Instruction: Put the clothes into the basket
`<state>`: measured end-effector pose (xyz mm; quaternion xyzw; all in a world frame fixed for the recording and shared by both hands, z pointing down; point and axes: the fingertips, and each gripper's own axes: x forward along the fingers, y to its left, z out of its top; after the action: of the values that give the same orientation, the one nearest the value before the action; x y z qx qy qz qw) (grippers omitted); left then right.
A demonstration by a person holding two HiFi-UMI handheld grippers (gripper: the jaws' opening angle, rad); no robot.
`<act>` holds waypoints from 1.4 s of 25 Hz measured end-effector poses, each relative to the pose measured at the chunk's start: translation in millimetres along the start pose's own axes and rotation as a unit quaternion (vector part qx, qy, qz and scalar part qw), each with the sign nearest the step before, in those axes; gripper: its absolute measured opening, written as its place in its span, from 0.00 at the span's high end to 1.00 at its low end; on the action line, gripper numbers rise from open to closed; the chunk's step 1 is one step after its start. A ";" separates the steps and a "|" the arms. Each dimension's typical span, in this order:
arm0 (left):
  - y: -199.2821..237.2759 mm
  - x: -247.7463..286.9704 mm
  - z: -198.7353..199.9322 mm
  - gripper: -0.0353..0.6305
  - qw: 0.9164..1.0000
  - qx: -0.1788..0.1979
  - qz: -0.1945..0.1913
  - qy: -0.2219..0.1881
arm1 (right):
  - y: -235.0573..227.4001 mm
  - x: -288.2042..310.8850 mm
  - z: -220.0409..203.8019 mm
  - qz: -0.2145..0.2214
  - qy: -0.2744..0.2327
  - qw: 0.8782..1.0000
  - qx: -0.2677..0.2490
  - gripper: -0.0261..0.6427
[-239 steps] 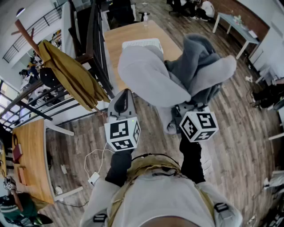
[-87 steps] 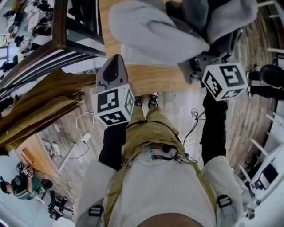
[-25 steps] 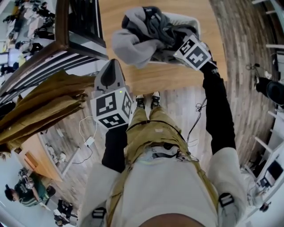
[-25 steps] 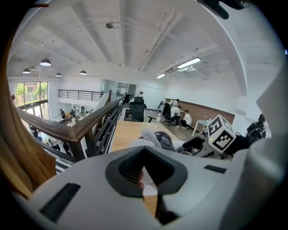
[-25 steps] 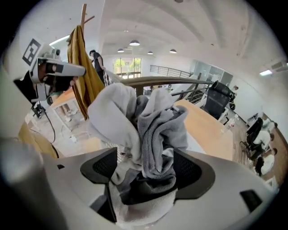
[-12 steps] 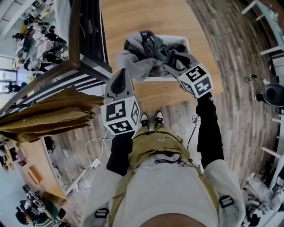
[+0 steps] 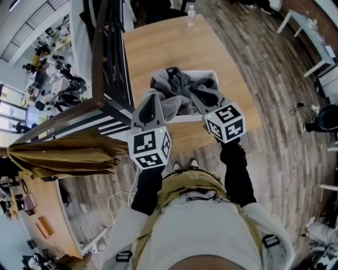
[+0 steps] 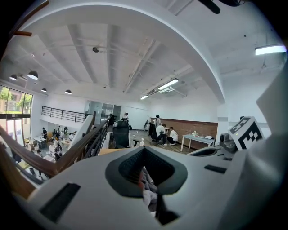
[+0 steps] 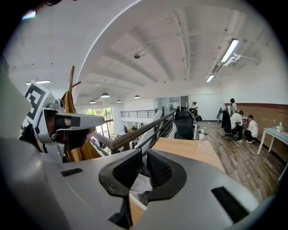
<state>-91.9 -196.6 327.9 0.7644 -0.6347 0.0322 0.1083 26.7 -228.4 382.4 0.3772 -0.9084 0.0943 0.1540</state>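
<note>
A heap of grey clothes [image 7: 179, 92] lies in the white basket [image 7: 210, 74] on the wooden table [image 7: 158, 47]; one light grey part hangs over the basket's near rim. My right gripper [image 7: 197, 100] sits just above the near right side of the heap. Its jaws are closing, only a thin slit shows between the pads [image 9: 158, 168], and nothing is caught there. My left gripper [image 7: 149, 101] hovers at the basket's near left corner, shut and holding nothing. Under the left jaws [image 8: 144, 150] a bit of grey cloth [image 8: 148, 188] shows.
A mustard coat [image 7: 68, 153] hangs on a rack to my left, beside a dark stair railing [image 7: 100, 63]. A bottle [image 7: 190, 9] stands at the table's far end. Beyond are wooden floor [image 7: 280, 95], office chairs and seated people [image 9: 240, 126].
The grey clothes have gone from my right gripper into the basket. That gripper let go, drew back toward me and closed its jaws. The left gripper stayed shut beside the basket.
</note>
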 end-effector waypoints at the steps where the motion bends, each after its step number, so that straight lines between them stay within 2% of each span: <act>1: -0.9 -0.3 2.9 0.95 1.000 0.003 -0.002 -0.004 | -0.5 -2.5 4.2 -0.005 -0.006 1.000 0.006 0.89; 9: -10.7 3.0 22.6 0.95 0.999 0.019 -0.017 -0.028 | -7.9 -19.4 42.5 -0.046 -0.073 0.996 0.022 0.93; 15: -17.9 4.8 36.3 0.95 0.998 0.023 -0.017 -0.054 | -7.3 -37.9 80.4 -0.078 -0.156 0.985 0.013 0.93; 19: -21.4 5.9 40.6 0.95 0.998 0.027 -0.014 -0.062 | -4.5 -46.6 93.1 -0.090 -0.190 0.978 0.008 0.93; 24: -24.7 6.3 44.6 0.95 0.997 0.034 -0.010 -0.073 | -3.7 -52.8 97.7 -0.102 -0.209 0.972 0.010 0.93; 35: -25.2 5.8 42.9 0.95 0.997 0.031 -0.005 -0.075 | -8.9 -58.0 97.1 -0.118 -0.215 0.969 0.006 0.93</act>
<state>-70.0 -206.7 284.0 0.7706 -0.6362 -0.0060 0.0370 51.6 -224.5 271.7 0.4939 -0.8687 -0.0022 -0.0373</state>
